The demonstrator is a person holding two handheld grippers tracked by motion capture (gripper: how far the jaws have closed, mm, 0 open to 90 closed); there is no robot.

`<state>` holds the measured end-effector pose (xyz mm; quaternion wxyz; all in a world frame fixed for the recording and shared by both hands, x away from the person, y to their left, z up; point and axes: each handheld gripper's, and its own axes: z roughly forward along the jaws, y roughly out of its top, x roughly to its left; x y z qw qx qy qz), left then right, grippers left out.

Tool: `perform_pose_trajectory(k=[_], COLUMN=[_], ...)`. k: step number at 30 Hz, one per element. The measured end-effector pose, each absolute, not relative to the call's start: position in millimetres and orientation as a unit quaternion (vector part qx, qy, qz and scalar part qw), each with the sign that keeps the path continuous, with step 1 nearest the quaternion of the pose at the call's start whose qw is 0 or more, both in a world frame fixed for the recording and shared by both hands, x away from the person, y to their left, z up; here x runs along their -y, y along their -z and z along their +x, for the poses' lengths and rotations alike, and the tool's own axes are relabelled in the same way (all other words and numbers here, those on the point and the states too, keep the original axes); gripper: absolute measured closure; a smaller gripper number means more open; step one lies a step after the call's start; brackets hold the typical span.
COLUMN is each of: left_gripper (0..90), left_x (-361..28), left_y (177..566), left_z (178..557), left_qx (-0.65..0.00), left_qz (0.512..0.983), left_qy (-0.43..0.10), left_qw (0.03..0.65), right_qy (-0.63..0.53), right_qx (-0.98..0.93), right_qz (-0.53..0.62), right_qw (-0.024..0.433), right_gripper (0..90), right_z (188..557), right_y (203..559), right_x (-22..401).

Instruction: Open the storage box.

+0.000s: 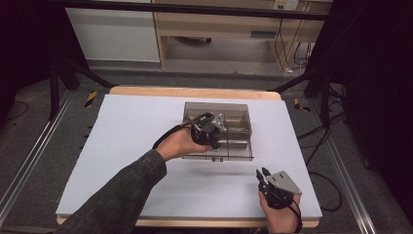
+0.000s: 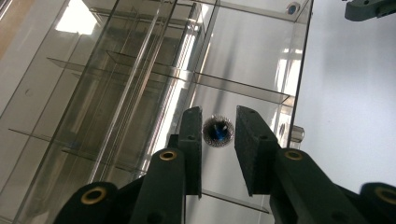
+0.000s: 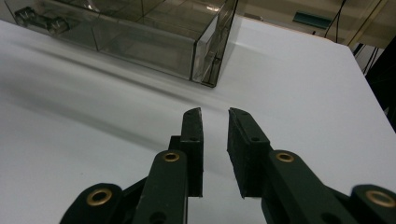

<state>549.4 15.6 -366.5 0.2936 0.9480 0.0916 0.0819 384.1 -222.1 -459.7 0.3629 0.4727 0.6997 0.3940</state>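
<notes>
Where the bottom edge cuts off the near hand, right gripper (image 1: 263,173) low over bare table (image 1: 126,146), jaws narrowly apart, empty. Farther off, left gripper (image 1: 214,130) over the clear box (image 1: 242,146), jaws narrowly parted above a small round blue-centred piece (image 2: 218,131) on a compartment floor; touching or not, hard to tell. Dividers blurred by glare.

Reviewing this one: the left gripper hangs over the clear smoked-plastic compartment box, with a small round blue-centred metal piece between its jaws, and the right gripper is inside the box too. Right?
Not quite. The right gripper is outside the clear smoked-plastic compartment box, over the white table sheet near the front edge, as the high view shows. The left gripper and the small round blue-centred metal piece are as stated.
</notes>
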Motion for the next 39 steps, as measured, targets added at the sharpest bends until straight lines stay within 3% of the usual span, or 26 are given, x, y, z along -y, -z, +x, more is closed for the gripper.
perform_pose_trajectory(k=[8, 18, 23, 32, 39], left_gripper=[71.0, 61.9, 52.6, 24.9, 14.4], left_x=[-26, -83, -115, -163, -197], left_y=[350, 329, 334, 366, 391], left_z=[542, 508, 493, 474, 464], left_qx=[-0.087, -0.100, -0.123, -0.187, -0.226], left_qz=[0.939, 0.920, 0.910, 0.893, 0.874], left_qy=[-0.102, -0.145, -0.188, -0.223, -0.213], left_qw=[0.316, 0.351, 0.349, 0.343, 0.374], right_qy=[-0.393, -0.389, -0.369, -0.312, -0.301], right_qx=[-0.698, -0.688, -0.696, -0.742, -0.752], right_qz=[0.474, 0.484, 0.488, 0.514, 0.528], right_qw=[0.367, 0.375, 0.375, 0.297, 0.255], right_gripper=[76.0, 88.3, 88.9, 81.8, 77.4], right_z=[383, 376, 378, 407, 425], right_y=[459, 445, 428, 412, 418], right_x=[224, 236, 247, 269, 269])
